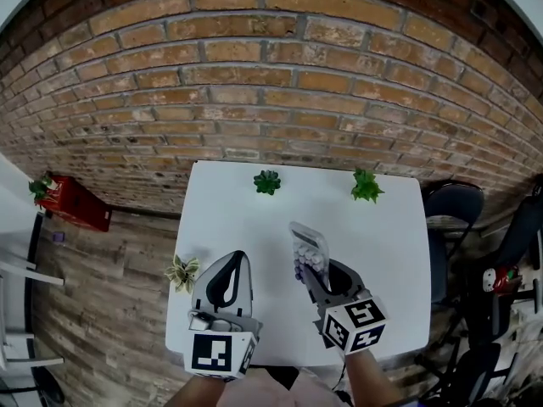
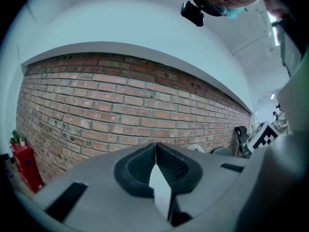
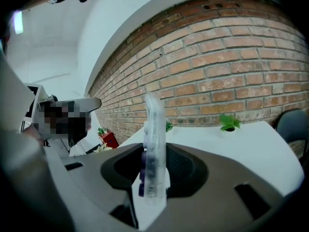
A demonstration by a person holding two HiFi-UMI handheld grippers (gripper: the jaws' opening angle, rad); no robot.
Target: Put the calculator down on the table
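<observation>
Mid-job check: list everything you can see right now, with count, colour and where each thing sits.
table: 1, white, centre
brick wall: 1, red-brown, behind table
calculator: 1, pale with purple keys, held upright over table
green plants: 2, green, table's far edge
pale plant: 1, cream, table's left edge
red box: 1, red, floor at left
chair: at least 1, black, right of table
left gripper: 1, grey, fingers together, empty
right gripper: 1, grey, fingers closed on calculator

Office-like room; brick wall, white table, black chairs, plank floor
</observation>
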